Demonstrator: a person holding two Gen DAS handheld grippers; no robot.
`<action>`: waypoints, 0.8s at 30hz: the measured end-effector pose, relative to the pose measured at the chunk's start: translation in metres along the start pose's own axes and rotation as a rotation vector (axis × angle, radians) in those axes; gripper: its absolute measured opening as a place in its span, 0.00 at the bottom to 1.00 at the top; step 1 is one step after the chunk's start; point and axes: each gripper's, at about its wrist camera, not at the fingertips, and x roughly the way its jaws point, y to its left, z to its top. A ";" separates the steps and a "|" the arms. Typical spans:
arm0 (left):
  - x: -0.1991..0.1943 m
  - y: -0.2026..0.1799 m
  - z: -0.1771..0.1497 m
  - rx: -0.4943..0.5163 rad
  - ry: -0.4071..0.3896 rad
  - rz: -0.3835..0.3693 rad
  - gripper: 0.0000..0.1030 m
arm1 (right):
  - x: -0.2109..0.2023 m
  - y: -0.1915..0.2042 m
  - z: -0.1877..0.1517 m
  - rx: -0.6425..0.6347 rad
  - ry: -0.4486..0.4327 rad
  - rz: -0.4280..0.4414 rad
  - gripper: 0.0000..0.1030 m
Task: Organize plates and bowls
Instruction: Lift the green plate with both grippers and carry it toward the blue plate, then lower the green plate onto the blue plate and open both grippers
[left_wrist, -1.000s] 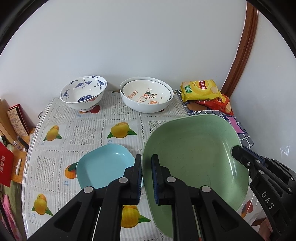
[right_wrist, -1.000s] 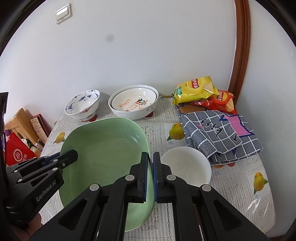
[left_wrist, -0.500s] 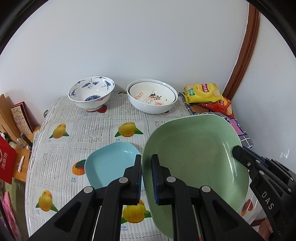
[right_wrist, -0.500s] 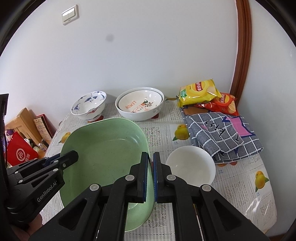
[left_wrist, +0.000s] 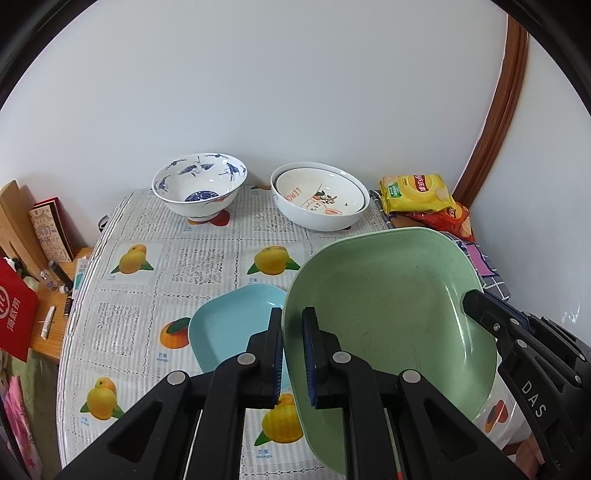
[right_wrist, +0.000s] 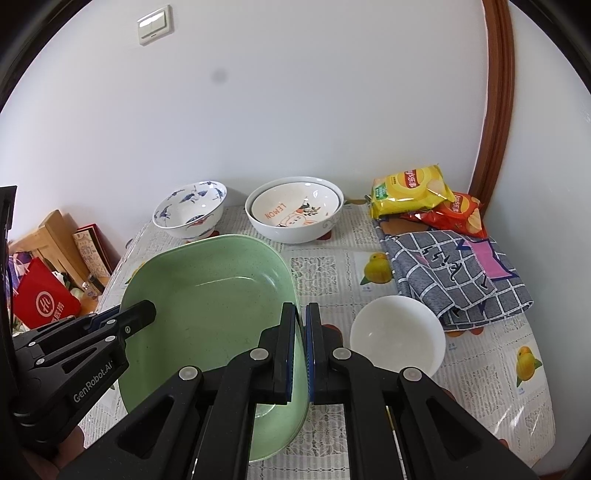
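Above the near middle of the tabletop (left_wrist: 207, 258), the green dish (left_wrist: 388, 302) hangs clear of the cloth, carried from both sides at once. The left tool (left_wrist: 292, 354) pinches its left rim, jaws nearly closed with the thin wall between the blue pads, and the right tool (right_wrist: 300, 350) clamps the opposite rim the same way. Gripping 2 opposing edges looks deliberate: the dish is wide and shallow, and a single pinch on 1 rim would probably let it swing or slip.

Just left of it and lower, the blue plate (left_wrist: 232, 325) lies flat on the tabletop, partly hidden under the green rim. On the right, the white bowl (right_wrist: 397, 338) sits near the front edge, well apart from the plate. My guess is that the green dish is lifted in order to be stacked with 1 of these or to make room.

At the back by the wall stand the blue-patterned bowl (left_wrist: 199, 188) and 2 nested lemon bowls (left_wrist: 319, 201), already paired, which suggests sorting by kind. Further right lie the snack bags (right_wrist: 417, 194) and a checked cloth (right_wrist: 454, 273), out of the carrying path.
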 end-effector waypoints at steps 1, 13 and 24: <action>0.000 0.002 0.000 -0.003 0.000 0.002 0.10 | 0.001 0.001 0.000 -0.001 0.000 0.002 0.06; 0.004 0.027 0.000 -0.038 0.009 0.024 0.10 | 0.014 0.023 0.003 -0.030 0.013 0.023 0.06; 0.016 0.046 0.000 -0.062 0.028 0.037 0.10 | 0.031 0.040 0.003 -0.045 0.037 0.036 0.06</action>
